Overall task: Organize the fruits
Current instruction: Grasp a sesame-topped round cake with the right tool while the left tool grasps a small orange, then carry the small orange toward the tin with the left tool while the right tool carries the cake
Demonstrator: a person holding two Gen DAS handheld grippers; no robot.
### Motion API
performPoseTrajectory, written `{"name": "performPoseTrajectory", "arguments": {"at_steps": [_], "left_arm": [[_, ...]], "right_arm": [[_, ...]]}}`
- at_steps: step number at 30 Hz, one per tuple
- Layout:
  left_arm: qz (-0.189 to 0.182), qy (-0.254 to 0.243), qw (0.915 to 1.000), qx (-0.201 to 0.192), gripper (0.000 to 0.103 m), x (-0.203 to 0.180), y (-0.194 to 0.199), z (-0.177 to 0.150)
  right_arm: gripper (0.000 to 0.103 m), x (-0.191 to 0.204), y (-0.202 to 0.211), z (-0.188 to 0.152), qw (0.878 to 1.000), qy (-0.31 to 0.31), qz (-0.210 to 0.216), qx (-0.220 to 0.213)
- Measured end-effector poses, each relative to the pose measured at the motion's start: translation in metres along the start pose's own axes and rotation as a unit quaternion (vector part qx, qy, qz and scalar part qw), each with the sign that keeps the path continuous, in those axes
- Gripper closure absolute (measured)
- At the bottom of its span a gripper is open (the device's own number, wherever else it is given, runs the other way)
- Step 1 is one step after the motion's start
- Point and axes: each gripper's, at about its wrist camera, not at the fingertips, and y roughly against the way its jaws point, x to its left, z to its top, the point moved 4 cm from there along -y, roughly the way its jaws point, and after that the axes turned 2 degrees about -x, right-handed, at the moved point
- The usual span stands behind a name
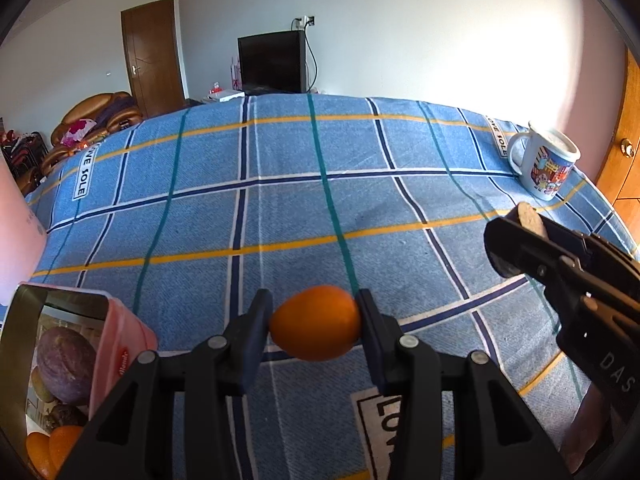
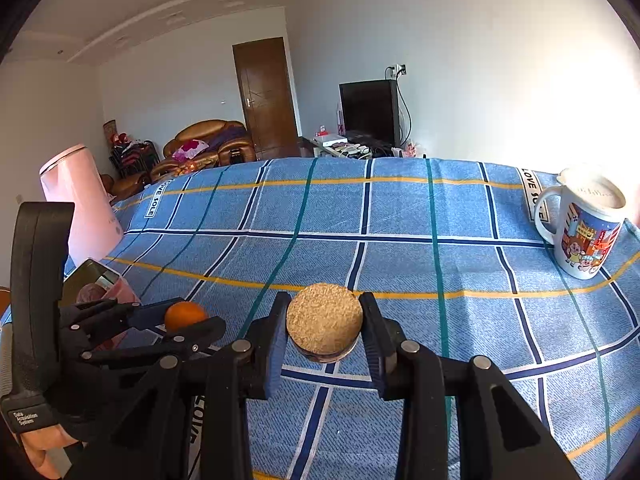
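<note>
Left fingers [image 1: 316,324]: clamped on an orange [image 1: 316,322], one pad on each end of it, the fruit raised clear of the cloth below.
Right fingers [image 2: 325,330]: pressed together on a round cork-topped lid [image 2: 324,322], held with its cork face turned up toward the camera and a dark rim showing beneath.
Orange from the right wrist view: seen at the lower left [image 2: 185,315], gripped between the black fingers of the left tool.
Lid from the left wrist view: seen at the right edge [image 1: 528,214], its cork face poking out past the right tool's black fingers.
Tin [image 1: 120,332]: a pink open tin stood at the lower left of the left wrist view, just beside the left tool, its shiny inner wall mirroring the contents.
Fruit in the tin: a purple round fruit [image 1: 66,364] lay on top, with two oranges [image 1: 52,446] lower down near the frame edge.
Desk [image 2: 400,216]: covered by a blue checked cloth with yellow, green and navy stripes and printed labels.
Mug [image 2: 586,228]: a white cartoon-printed mug stood upright near the far right corner, handle to the left, well apart from both tools.
Pink kettle [image 2: 80,200]: stood at the far left edge of the desk.
Hand [image 2: 40,452]: a bare part showed under the left tool's handle.
Room: a brown door, a dark screen and a brown sofa lay beyond.
</note>
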Motion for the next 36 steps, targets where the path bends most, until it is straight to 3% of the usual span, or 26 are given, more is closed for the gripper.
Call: {"name": "performPoseTrajectory", "arguments": {"at_steps": [7,12,36], "left_arm": [[0.032,-0.009,0.9982,-0.050,0.058,0.000,0.021,0.002],[0.038,-0.003,0.9969,-0.069,0.058,0.003,0.030,-0.001],[0.060,-0.013,0.9844,-0.165,0.058,-0.001,0.075,-0.010]], "right_arm": [[0.067,0.014,0.028,0.001,0.997,0.029,-0.009,-0.067],[0.067,0.014,0.038,0.002,0.995,0.031,-0.015,-0.092],[0.067,0.023,0.063,-0.004,0.989,0.049,-0.023,-0.137]]}}
